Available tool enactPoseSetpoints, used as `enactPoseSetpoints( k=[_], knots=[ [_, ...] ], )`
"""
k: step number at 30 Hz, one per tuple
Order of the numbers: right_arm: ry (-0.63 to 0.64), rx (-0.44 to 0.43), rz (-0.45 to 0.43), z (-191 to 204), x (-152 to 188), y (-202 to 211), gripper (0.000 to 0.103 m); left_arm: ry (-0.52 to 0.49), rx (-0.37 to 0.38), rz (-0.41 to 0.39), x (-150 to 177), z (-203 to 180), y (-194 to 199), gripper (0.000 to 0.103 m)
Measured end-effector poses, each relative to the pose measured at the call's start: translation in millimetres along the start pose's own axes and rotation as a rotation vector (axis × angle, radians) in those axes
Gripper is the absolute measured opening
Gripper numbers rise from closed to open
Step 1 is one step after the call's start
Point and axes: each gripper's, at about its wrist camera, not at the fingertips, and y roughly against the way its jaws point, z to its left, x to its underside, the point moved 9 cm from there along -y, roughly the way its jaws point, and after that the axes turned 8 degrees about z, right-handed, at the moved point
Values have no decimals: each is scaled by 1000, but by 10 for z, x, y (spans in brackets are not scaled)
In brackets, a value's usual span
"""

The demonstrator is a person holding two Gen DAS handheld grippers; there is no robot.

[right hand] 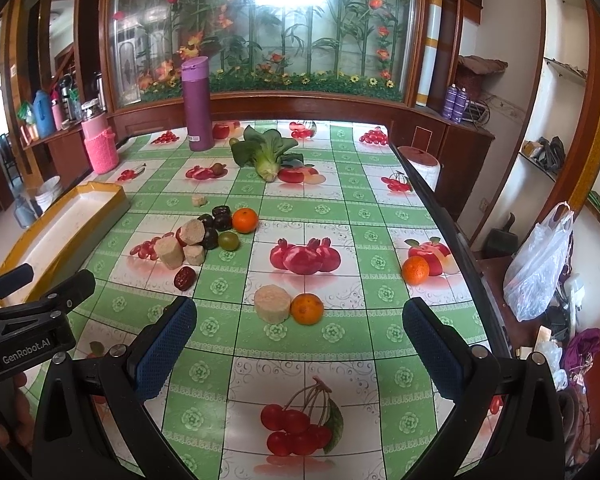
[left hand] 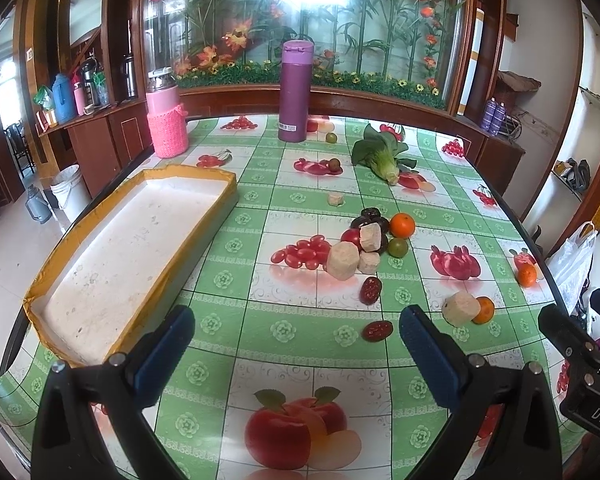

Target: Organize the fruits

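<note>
A white tray with a yellow rim (left hand: 132, 248) lies empty on the table's left side. In the middle sits a pile: an orange (left hand: 402, 225), a green fruit (left hand: 398, 247), dark plums (left hand: 370, 216), beige chunks (left hand: 342, 260) and a red tomato (left hand: 350, 236). Two red dates (left hand: 370, 290) lie nearer. My left gripper (left hand: 296, 316) hovers open above the cloth, holding nothing. My right gripper (right hand: 300, 320) is open too, just short of a beige chunk (right hand: 272, 304) and an orange (right hand: 307, 309). Another orange (right hand: 415, 270) rests near the right edge.
A bok choy (right hand: 266, 156), a purple flask (right hand: 198, 104) and a pink knitted jar (right hand: 100, 144) stand at the back. A small green fruit (left hand: 331, 137) and a brown one (left hand: 334, 165) lie near the flask. The table's right edge (right hand: 452, 224) drops off to a plastic bag (right hand: 540, 272).
</note>
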Motion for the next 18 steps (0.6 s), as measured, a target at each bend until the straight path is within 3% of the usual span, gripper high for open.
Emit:
enactPoseSetpoints(
  k=[11,18],
  knots=[
    [33,1,26,-108,-90,-71,103,-10,-13,28,-76,31,-75,103],
    [126,-34,143,-116,-17,-434,103,-45,-52,117,-126,137,-249,103]
  ],
)
